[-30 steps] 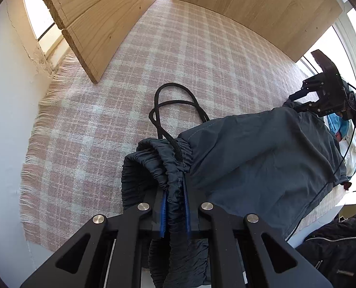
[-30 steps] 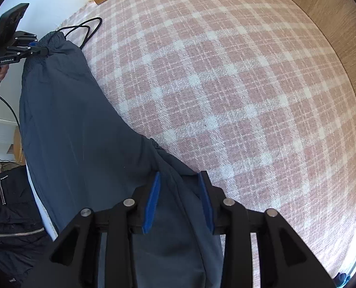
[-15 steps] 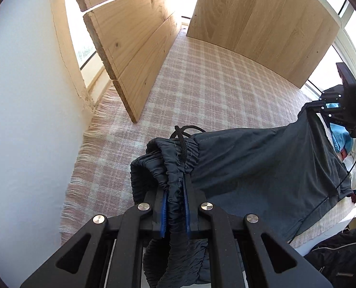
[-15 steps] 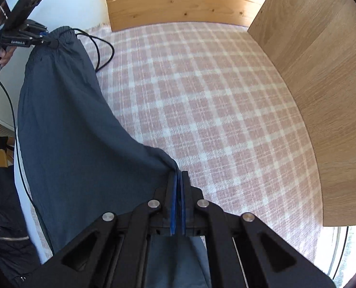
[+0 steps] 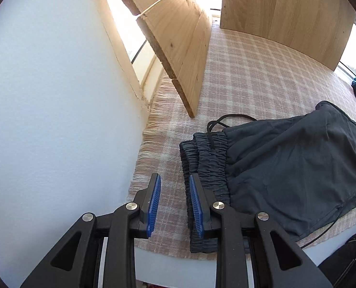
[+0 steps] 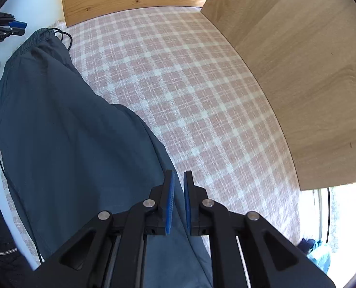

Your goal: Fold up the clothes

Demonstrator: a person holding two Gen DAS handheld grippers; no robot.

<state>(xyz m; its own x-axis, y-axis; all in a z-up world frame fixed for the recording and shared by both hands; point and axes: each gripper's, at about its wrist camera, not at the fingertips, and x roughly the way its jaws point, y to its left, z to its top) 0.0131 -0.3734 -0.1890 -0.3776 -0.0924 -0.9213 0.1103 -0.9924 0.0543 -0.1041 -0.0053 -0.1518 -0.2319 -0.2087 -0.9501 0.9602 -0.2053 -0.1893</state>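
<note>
Dark blue-grey trousers lie flat on the pink checked blanket, their gathered elastic waistband and black drawstring toward the white wall. My left gripper is open just left of the waistband, nothing between its blue pads. In the right wrist view the same trousers stretch from the waistband at upper left down under my right gripper, which is open over the cloth's edge. The left gripper shows at far upper left.
Wooden boards stand at the blanket's far side and a larger panel walls its right. A white wall is close on the left. The blanket's fringe lies by it. A dark jacket sits off the table edge.
Both grippers held the trousers lifted; now both have opened and let go. The trousers lie flat on the blanket. The left gripper has shifted left of the waistband.
</note>
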